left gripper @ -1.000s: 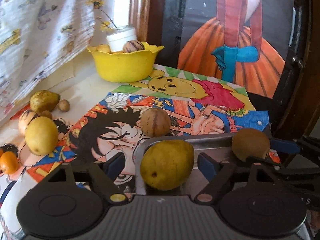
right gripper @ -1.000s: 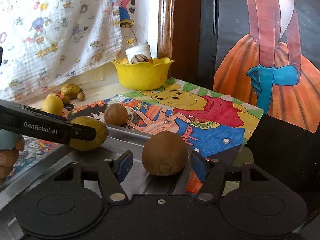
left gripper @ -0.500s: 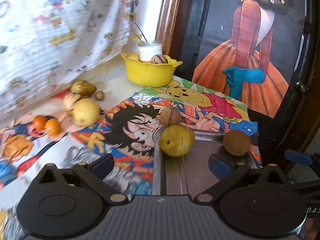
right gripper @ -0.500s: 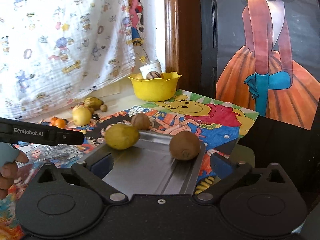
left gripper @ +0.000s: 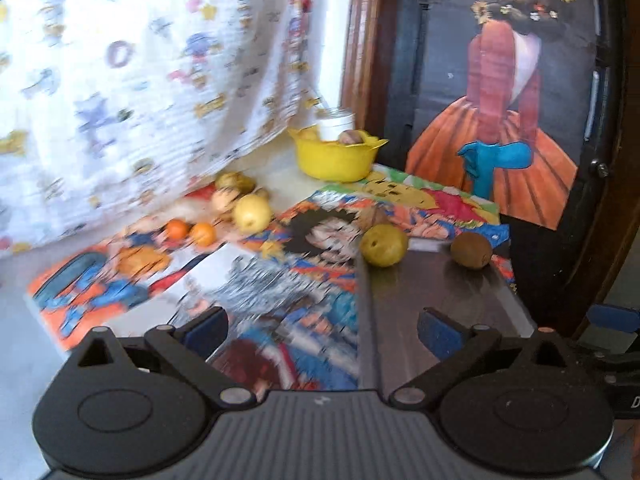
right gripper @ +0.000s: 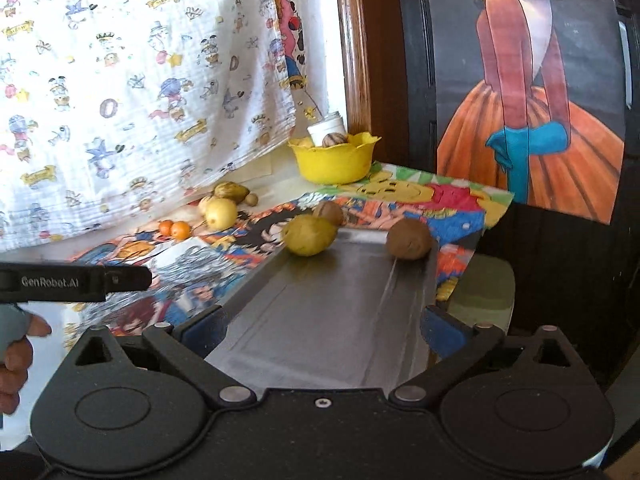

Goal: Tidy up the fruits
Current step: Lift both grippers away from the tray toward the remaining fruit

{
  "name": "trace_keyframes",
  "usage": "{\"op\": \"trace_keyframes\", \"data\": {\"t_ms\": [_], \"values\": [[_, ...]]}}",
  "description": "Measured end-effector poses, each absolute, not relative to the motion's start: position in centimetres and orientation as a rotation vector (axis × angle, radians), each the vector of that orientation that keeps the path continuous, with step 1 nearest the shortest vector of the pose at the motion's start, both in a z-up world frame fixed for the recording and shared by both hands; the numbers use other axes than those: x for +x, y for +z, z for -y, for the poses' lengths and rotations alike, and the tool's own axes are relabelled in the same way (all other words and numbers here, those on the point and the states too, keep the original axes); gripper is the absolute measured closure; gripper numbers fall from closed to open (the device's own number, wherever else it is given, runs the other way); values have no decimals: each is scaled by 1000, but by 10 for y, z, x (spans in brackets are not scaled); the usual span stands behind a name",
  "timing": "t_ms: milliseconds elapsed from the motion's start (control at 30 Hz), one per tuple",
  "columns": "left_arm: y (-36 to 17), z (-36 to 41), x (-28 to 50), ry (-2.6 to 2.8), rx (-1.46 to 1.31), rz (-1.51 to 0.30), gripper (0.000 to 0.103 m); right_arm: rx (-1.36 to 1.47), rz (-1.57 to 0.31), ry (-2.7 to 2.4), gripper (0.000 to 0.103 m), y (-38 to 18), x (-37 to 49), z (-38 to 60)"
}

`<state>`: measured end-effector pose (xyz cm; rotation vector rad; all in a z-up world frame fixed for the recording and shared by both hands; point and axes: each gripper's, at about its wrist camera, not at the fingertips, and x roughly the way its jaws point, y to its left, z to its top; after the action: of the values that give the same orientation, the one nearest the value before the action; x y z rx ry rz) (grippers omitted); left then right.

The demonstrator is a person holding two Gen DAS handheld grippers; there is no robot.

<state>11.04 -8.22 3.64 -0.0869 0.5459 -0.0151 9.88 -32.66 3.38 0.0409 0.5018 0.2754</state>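
My view takes in a bench [right gripper: 48, 340] covered with bright cartoon posters, under a printed curtain [right gripper: 140, 80], with a painting of a figure in an orange skirt [right gripper: 532, 152] at the back right. A steel tray [right gripper: 332, 320] lies at the bench's right side. Both of my tools have pulled back from it over the last second, and their jaws have just been opening: the left gripper [left gripper: 324, 328] and the right gripper [right gripper: 324, 328] now stand wide apart with nothing between the jaws. A second ago each framed a fruit. Now the yellow-green fruit [right gripper: 310, 234] sits at the tray's far left corner and the brown fruit [right gripper: 409, 239] at its far right, both released. I judge two fruits placed, with more to gather.

The right view alone shows my other tool from the side, with fingers of the hand [right gripper: 16, 356] holding it. A yellow bowl [right gripper: 334, 160] stands at the back. Loose fruits remain by the curtain: a pale yellow one [left gripper: 253, 212] and two small orange ones [left gripper: 191, 232]. The left view is motion-blurred.
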Motion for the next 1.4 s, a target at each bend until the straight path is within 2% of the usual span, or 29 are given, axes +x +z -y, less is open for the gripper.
{"op": "trace_keyframes", "data": {"t_ms": [367,900,1400], "values": [[25,58,66,81,-52,-582,0,43,-534,304,1,32,62,301],[31,41,44,264,-42,-612,0,63,-545,372,1,16,73,299],[35,13,89,241,-78,-653,0,126,-552,365,1,22,108,299]]}}
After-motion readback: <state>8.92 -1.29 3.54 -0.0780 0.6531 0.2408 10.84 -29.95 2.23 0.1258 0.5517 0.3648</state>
